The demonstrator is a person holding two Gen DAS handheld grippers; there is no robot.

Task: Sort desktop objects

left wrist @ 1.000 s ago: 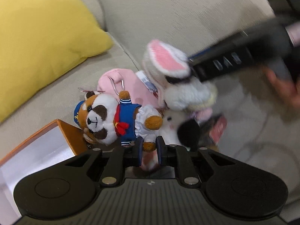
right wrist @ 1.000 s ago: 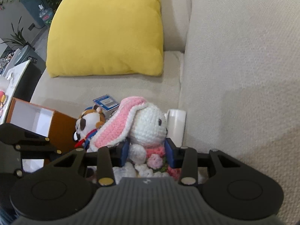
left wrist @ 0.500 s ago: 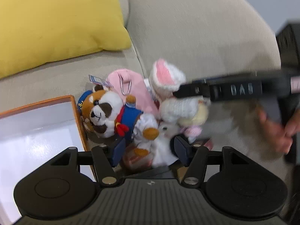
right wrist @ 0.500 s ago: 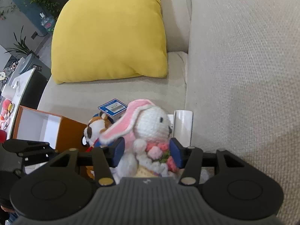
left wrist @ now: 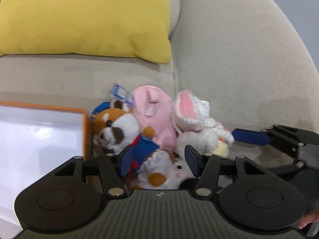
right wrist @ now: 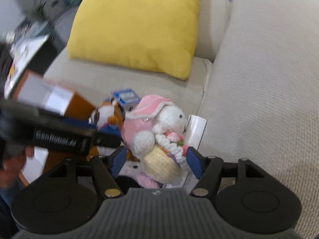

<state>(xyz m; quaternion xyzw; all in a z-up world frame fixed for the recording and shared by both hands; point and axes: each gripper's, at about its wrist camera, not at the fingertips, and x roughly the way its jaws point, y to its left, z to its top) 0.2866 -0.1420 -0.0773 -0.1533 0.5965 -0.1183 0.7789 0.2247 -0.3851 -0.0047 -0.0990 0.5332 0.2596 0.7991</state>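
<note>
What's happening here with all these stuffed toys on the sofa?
A person holds a two-finger gripper in each hand over a heap of soft toys on a beige sofa, beside an orange box. The left gripper stands open around the red panda plush. The right gripper is opening around the crocheted bunny, its pads no longer squeezing it. Both toys sit in the heap with a pink pouch. A yellow cushion lies behind.
</note>
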